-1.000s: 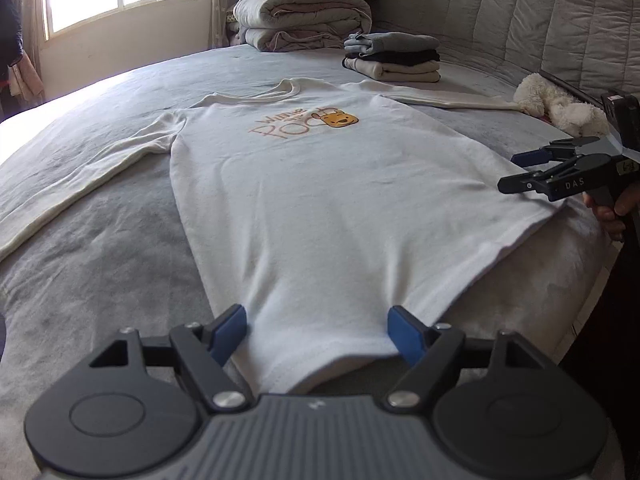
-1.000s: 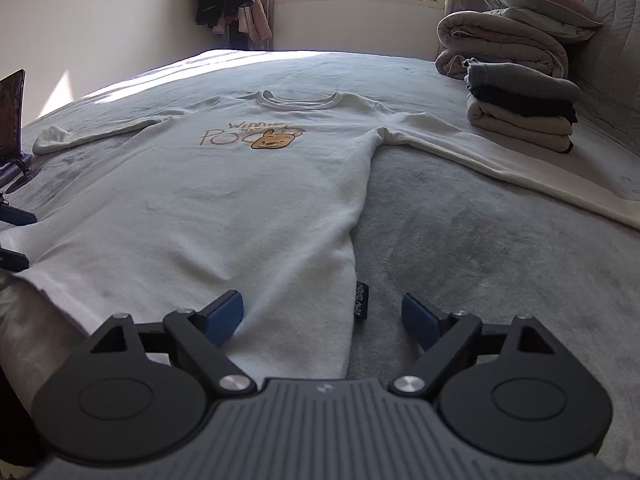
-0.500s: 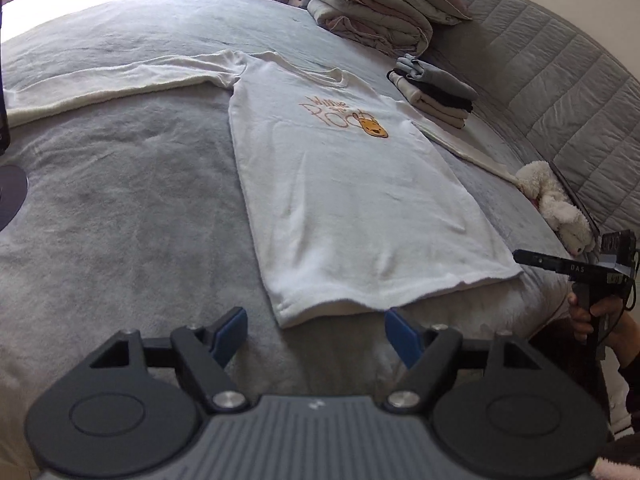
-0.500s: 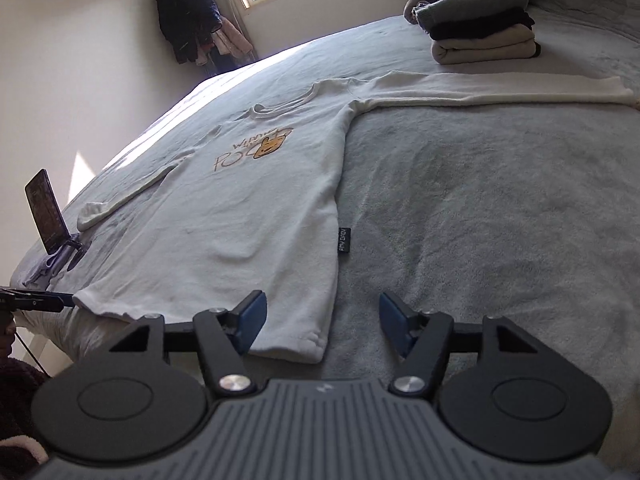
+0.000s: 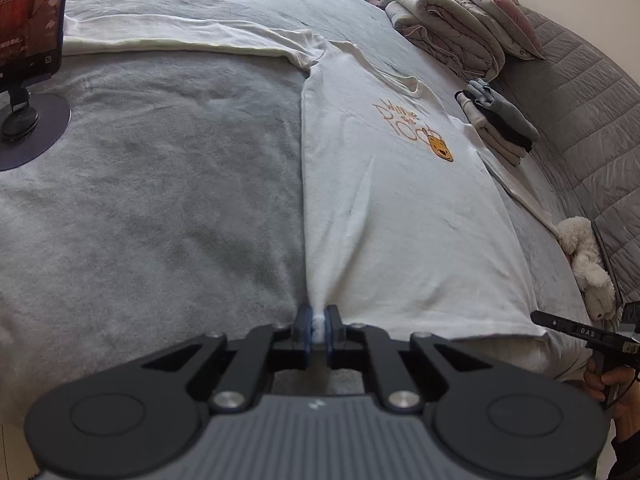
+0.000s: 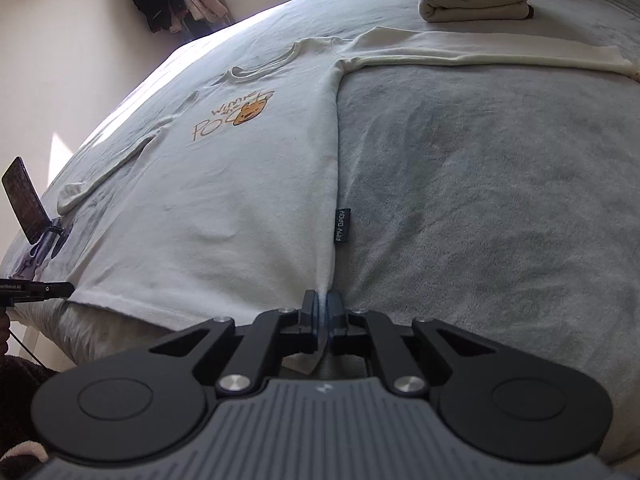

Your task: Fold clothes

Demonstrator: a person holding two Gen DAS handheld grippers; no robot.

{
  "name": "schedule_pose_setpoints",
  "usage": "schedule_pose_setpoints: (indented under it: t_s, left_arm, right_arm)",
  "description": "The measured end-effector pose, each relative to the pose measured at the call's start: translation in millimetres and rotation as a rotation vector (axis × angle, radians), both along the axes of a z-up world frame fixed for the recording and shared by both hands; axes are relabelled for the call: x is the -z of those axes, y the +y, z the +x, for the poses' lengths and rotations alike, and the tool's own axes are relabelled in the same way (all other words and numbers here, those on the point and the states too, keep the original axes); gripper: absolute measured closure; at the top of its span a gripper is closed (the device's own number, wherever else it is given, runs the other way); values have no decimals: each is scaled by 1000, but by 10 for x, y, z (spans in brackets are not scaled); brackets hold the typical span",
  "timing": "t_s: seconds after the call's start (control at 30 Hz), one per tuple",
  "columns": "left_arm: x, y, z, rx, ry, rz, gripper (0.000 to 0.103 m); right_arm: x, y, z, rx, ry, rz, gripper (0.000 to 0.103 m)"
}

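Both grippers were gaping over the hem half a second ago, and now each one has clamped down on a bottom corner. From where I'm standing it looks like a classic two-corner pinch. The left gripper (image 5: pixel 317 334) has its blue pads squeezed on a tuft of white cloth at the hem's left corner, bottom centre of its view. The right gripper (image 6: pixel 323 322) is pinched the same way on the opposite corner, right where the side seam ends, just below the little black label (image 6: pixel 342 225).

The long-sleeve shirt (image 5: pixel 400 208) lies face up and flat on the grey bedspread (image 5: pixel 160 184), print showing, both sleeves stretched out sideways and the hem at the near edge of the bed. Holding both corners makes sense: you get an even, taut edge, so the cloth moves as one sheet instead of bunching. My guess is the hem gets lifted toward the collar, or it's just being tugged smooth.

Upper right of the left view there's a folded stack (image 5: pixel 496 124) already sitting by the pillows.
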State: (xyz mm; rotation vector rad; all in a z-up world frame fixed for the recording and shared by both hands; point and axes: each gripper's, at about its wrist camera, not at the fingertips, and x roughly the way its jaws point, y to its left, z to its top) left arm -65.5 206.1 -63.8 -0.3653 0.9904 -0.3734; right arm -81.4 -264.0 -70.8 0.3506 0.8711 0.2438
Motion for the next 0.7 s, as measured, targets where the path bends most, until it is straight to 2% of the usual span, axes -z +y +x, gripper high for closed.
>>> schedule_pose_setpoints:
  t_s: [0.03, 0.07, 0.1, 0.13, 0.2, 0.3, 0.4, 0.47, 0.57, 0.63, 0.7]
  left_arm:
    - [-30, 6, 0, 1, -5, 4, 85]
    - [-74, 9, 3, -3, -22, 17, 80]
    - [-122, 10, 7, -8, -42, 32, 70]
    - [-169, 11, 11, -12, -62, 47, 62]
    - [-267, -19, 49, -19, -105, 69, 60]
    - [-423, -167, 211, -19, -175, 69, 56]
    - [-503, -468, 456, 1, -232, 43, 50]
    - [-497, -737, 645, 11, -261, 39, 49]
    - [-431, -1155, 912, 24, -291, 36, 53]
    - [-376, -1412, 1074, 37, -302, 26, 60]
    - [-305, -1705, 1234, 60, -314, 25, 60]
  right_arm:
    - [-24, -30, 61, 5, -5, 9, 87]
    - [-49, -60, 122, 11, -11, 18, 87]
    - [-73, -91, 183, 16, -16, 27, 80]
    - [-98, -121, 244, 22, -22, 37, 61]
    - [-147, -181, 366, 33, -33, 55, 41]
    - [-220, -272, 549, 49, -49, 82, 41]
    - [-283, -361, 742, 68, -66, 112, 41]
    - [-210, -417, 950, 97, -75, 153, 42]
    - [-58, -515, 1268, 138, -73, 215, 41]
    - [40, -586, 1455, 162, -72, 271, 42]
    - [122, -656, 1617, 185, -79, 336, 41]
